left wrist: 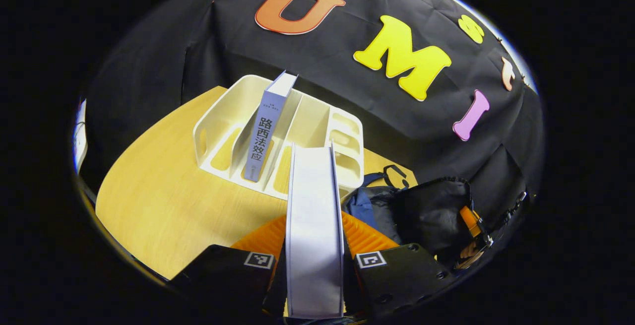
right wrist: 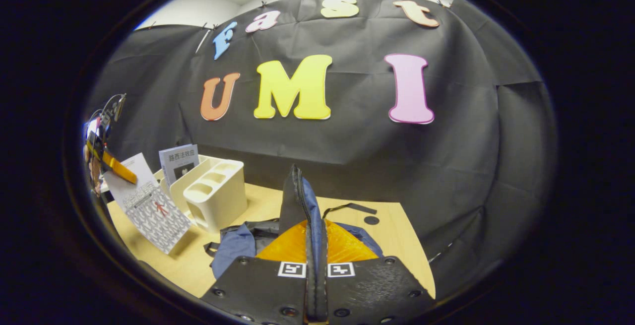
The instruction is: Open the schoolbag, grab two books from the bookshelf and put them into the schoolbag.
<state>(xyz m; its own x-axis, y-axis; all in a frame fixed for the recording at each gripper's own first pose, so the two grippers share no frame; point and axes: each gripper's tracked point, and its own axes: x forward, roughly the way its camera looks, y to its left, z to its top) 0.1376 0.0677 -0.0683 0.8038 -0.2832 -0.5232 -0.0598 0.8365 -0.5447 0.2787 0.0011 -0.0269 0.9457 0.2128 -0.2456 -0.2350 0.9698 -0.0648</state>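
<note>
My left gripper (left wrist: 315, 228) is shut on a white-edged book (left wrist: 313, 191), held upright and edge-on above the table in front of the white bookshelf (left wrist: 223, 131). In the right gripper view that book (right wrist: 149, 206) shows a patterned cover and hangs tilted from the left gripper (right wrist: 106, 159). A grey-blue book (left wrist: 265, 136) stands in a shelf slot. My right gripper (right wrist: 316, 238) is shut on the raised zipper edge (right wrist: 297, 196) of the dark blue schoolbag (right wrist: 233, 245). The bag (left wrist: 426, 211) lies right of the shelf, with the right gripper (left wrist: 474, 226) at its far side.
The wooden table (left wrist: 163, 201) has bare room left of and in front of the shelf. A black strap (right wrist: 347, 208) trails behind the bag. The shelf (right wrist: 213, 191) stands close to the bag's left side. Black cloth closes off the back.
</note>
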